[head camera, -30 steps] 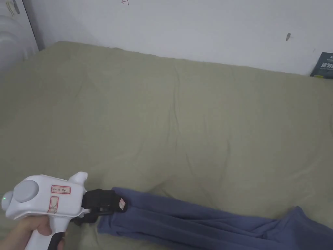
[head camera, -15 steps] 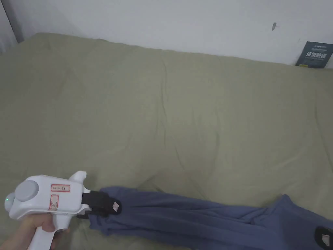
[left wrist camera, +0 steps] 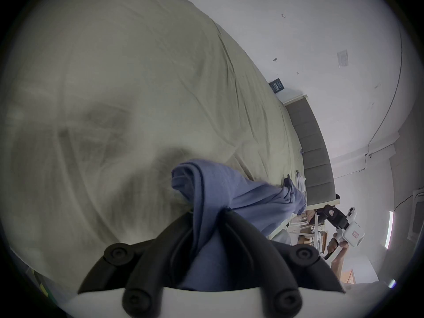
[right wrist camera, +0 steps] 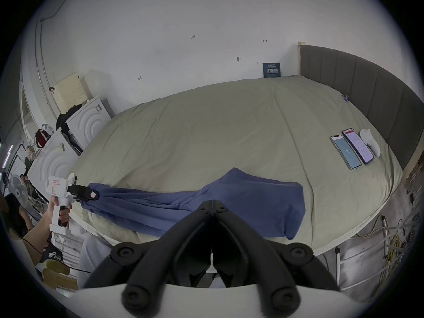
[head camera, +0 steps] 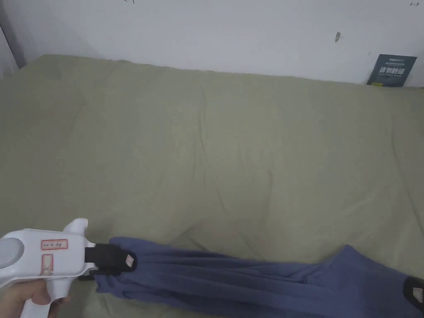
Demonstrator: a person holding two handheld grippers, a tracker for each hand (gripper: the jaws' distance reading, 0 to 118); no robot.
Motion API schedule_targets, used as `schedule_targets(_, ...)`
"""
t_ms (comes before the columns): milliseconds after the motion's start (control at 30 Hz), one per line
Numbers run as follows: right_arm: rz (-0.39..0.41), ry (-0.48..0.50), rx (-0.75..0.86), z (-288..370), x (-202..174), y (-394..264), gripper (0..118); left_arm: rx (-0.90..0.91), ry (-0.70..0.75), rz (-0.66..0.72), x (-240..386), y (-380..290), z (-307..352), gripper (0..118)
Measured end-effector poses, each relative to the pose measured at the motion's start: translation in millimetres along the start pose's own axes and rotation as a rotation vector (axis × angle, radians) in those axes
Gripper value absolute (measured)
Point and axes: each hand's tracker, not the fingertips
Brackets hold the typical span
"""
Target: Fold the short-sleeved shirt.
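A blue short-sleeved shirt [head camera: 248, 281] lies bunched in a long strip along the near edge of the bed. My left gripper [head camera: 124, 261] is shut on the strip's left end, and the cloth [left wrist camera: 252, 199] runs out from between its jaws [left wrist camera: 206, 210]. The wider part of the shirt [right wrist camera: 263, 199] lies flat at the right. My right gripper [right wrist camera: 212, 202] hovers over that part with its jaws closed together and nothing between them. Its black tip [head camera: 414, 290] shows at the lower right of the head view, and the left gripper view shows it [left wrist camera: 327, 210] farther off.
The olive-green bed sheet [head camera: 227, 145] stretches back to a white wall. Two phones [right wrist camera: 345, 153] and a white device [right wrist camera: 369, 144] lie near the grey headboard [right wrist camera: 367, 82]. A dark card [head camera: 391, 70] leans on the wall. White panels [right wrist camera: 87, 121] stand beyond the bed's left end.
The head camera has swung, shifting the picture left. The right gripper's tip has come into view at the lower right. The left gripper stays shut on the shirt's end.
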Motion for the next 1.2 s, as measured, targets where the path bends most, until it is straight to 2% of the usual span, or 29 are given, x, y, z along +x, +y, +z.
schedule_targets(333, 0.01, 0.006, 0.017, 0, -6, 5, 1, 0.141, 0.174, 0.065, -33, 22, 89, 7)
schedule_targets(467, 0.015, 0.016, 0.014, -3, -6, 4, 1, 0.139, 0.23, 0.036, -17, 23, 94, 7)
schedule_targets(700, 0.03, 0.025, 0.009, -2, -8, 0, 1, 0.128, 0.362, -0.133, 69, 7, 77, 7)
schedule_targets(833, 0.032, 0.03, 0.011, 1, -6, -2, 1, 0.106, 0.364, -0.208, 117, -3, 60, 7)
schedule_targets(933, 0.022, 0.041, 0.018, 4, -4, -4, 1, 0.068, 0.443, -0.274, 147, -14, 34, 7)
schedule_targets(1200, 0.03, 0.015, 0.038, 5, 6, -12, 1, -0.05, 0.47, -0.352, 176, -41, -71, 7)
